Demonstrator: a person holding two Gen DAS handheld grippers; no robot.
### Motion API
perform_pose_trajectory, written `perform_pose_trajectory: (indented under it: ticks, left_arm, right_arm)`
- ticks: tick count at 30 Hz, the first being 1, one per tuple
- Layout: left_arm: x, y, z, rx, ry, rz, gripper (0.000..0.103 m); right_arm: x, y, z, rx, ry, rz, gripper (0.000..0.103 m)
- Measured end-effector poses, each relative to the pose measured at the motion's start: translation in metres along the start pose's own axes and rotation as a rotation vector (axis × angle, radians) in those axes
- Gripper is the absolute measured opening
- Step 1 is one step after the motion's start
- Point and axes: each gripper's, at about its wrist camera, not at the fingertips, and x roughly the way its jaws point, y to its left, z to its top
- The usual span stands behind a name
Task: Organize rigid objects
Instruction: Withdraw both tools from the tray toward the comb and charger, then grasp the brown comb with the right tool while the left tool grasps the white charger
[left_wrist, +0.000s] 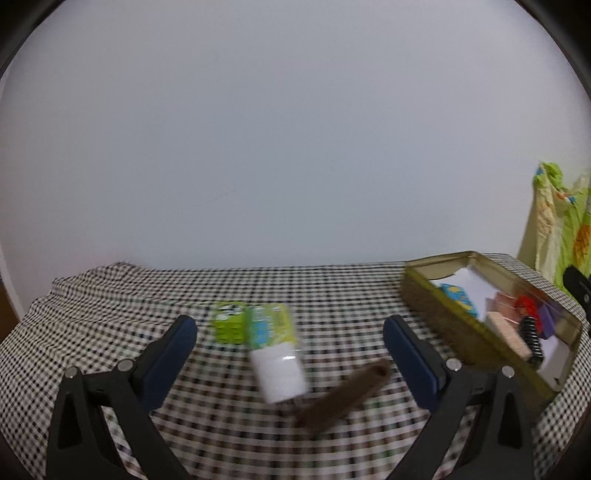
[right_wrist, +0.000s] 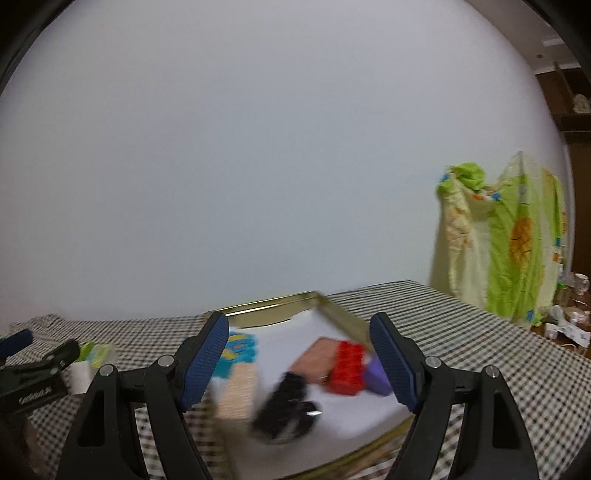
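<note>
A white bottle with a green label (left_wrist: 275, 349) lies on the checked cloth, a small green box (left_wrist: 229, 322) just behind it and a brown stick-like piece (left_wrist: 345, 397) to its right. My left gripper (left_wrist: 290, 349) is open around the bottle, above the cloth. A gold tin tray (left_wrist: 436, 306) at the right holds a red block (right_wrist: 347, 367), a purple block (right_wrist: 376, 374), a black comb-like piece (right_wrist: 288, 410), tan pieces and a blue card. My right gripper (right_wrist: 299, 358) is open and empty over the tray (right_wrist: 332, 308). The left gripper also shows at the left edge of the right wrist view (right_wrist: 33, 373).
The checked cloth (left_wrist: 110, 295) covers the table up to a plain white wall. A green and yellow printed fabric (right_wrist: 506, 240) hangs at the far right, with cups and clutter (right_wrist: 576, 295) beyond the table's right edge.
</note>
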Motion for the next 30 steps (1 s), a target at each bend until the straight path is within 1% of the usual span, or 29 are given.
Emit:
perform_pose_trajectory:
  ticks: [8,13,16,20,24,26,28,30]
  left_arm:
    - [0.016,0.037,0.000,-0.015,0.028,0.066,0.102]
    - [0.028,0.063,0.000,-0.051,0.065,0.117,0.102]
    - [0.036,0.077,0.001,-0.069,0.082,0.142,0.102]
    - [0.045,0.094,0.001,-0.094,0.100,0.165,0.102]
    - [0.051,0.106,0.000,-0.110,0.130,0.189,0.102]
    - [0.053,0.108,-0.001,-0.113,0.146,0.193,0.102]
    - [0.057,0.109,-0.002,-0.118,0.158,0.195,0.102]
    - [0.059,0.109,-0.002,-0.117,0.164,0.200,0.102]
  right_arm:
    - [0.013,0.046,-0.009,-0.023,0.074,0.095,0.081]
    - [0.021,0.075,-0.016,-0.039,0.132,0.148,0.081]
    - [0.030,0.090,-0.019,-0.031,0.189,0.190,0.081]
    - [0.047,0.115,-0.026,-0.020,0.304,0.233,0.081]
    - [0.066,0.133,-0.037,-0.002,0.415,0.259,0.081]
    - [0.075,0.141,-0.043,0.002,0.469,0.253,0.080]
    - [0.083,0.147,-0.048,0.007,0.518,0.235,0.077]
    - [0.093,0.151,-0.055,0.012,0.576,0.224,0.063]
